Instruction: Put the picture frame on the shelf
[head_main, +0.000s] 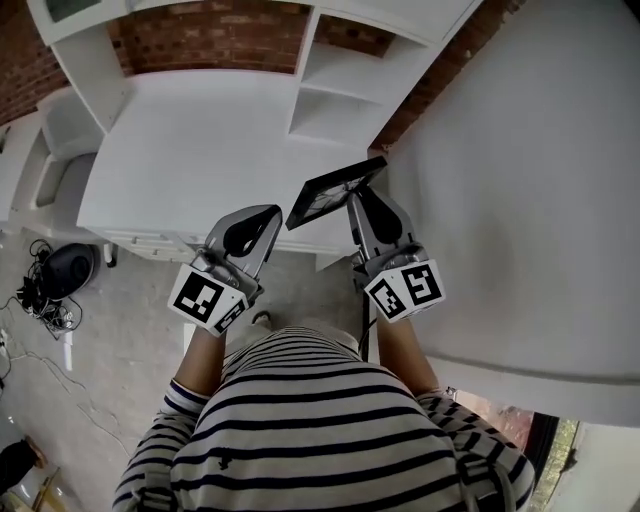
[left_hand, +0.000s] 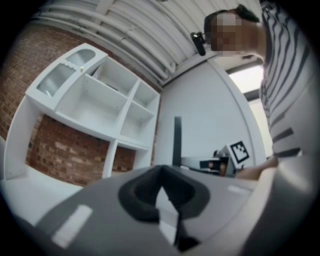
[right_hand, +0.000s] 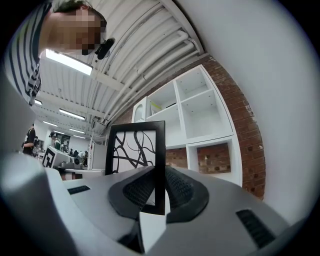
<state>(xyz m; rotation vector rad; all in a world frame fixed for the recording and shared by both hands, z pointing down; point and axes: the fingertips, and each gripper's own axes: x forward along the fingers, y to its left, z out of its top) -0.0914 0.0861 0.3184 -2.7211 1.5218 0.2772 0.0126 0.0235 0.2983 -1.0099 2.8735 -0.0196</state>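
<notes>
Smooth black picture frame (right_hand: 160, 155), matt white painted shelf (right_hand: 212, 139), rough red brick wall (right_hand: 243, 122)

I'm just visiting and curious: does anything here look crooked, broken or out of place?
Nothing looks damaged. The only oddity is the picture frame, held at a slant in mid-air, pinched by one edge in the right gripper and not yet on the white shelf.

One frame (head_main: 333, 190), two tools (head_main: 266, 216) (head_main: 354, 197), one shelf (head_main: 338, 103)
</notes>
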